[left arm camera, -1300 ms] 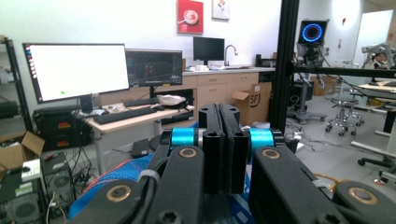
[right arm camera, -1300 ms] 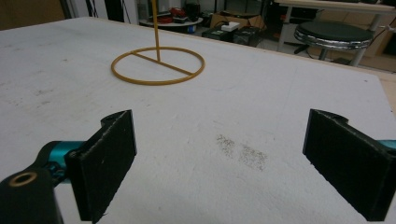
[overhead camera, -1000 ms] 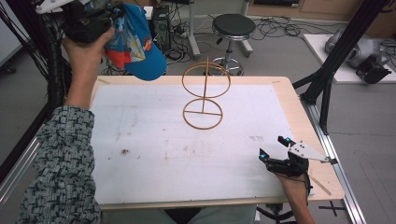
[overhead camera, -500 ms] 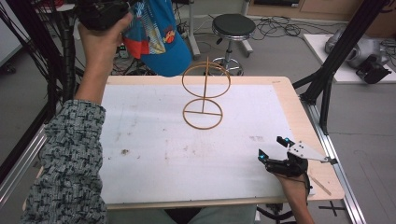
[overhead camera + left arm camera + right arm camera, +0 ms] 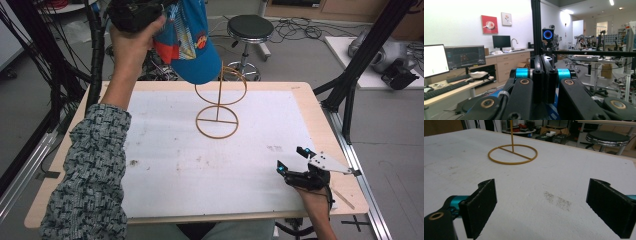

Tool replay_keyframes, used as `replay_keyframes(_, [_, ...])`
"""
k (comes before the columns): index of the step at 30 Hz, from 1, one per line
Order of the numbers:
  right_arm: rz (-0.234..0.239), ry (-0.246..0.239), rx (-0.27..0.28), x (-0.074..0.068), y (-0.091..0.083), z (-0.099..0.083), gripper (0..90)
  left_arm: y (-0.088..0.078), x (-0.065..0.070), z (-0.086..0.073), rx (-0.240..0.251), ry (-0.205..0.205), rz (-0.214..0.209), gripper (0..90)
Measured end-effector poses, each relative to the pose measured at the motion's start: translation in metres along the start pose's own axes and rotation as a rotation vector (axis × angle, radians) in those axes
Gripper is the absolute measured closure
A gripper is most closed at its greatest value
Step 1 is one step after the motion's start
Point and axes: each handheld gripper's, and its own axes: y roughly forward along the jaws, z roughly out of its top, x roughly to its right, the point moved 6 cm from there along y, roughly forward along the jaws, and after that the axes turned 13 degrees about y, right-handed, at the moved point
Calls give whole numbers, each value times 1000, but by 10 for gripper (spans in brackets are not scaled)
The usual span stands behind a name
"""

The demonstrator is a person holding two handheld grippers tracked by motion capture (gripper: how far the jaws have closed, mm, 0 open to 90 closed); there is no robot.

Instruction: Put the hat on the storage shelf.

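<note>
Workroom: lab floor beyond the table [image 5: 310, 107], with a black stool [image 5: 250, 27] at upper centre of the high view and cables across the floor.
Surface: white mat on a wood-edged table, marked with small dark specks.
Wire stand [image 5: 218, 102]: two tan rings on a thin upright post, centre of the high view; the far rim of its upper ring is covered by the cap.
Cap [image 5: 192, 42]: blue with orange and red patches, raised at upper centre of the high view, its crown cut off by the top edge, its brim low over the stand's upper ring; contact between them cannot be told.
Left gripper [image 5: 544, 77]: jaws pressed together, pinching the cap; the pinch point is hidden in the high view by the hand [image 5: 132, 42].
Left arm: patterned sleeve, forearm lifted steeply toward upper left.
Right gripper [image 5: 295, 161]: jaws spread wide with nothing between them, low over the mat at lower right.
Right hand: wrist cut off at the bottom edge.
</note>
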Motion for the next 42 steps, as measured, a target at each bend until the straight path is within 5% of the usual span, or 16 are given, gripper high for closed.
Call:
replay_keyframes(5, [1,-5,-2,-1,0,0,88,12,6,-11,-27,-6,-14,878])
replay_keyframes(19, [5,0,-9,0,-1,-1,88,31,12,-56,-214,10,-61,878])
replay_keyframes(29, [2,-4,-12,1,0,-1,88,24,16,-100,-254,-7,-89,878])
replay_keyframes(42, [2,0,-17,1,0,-2,88,29,26,-136,-293,-29,-137,878])
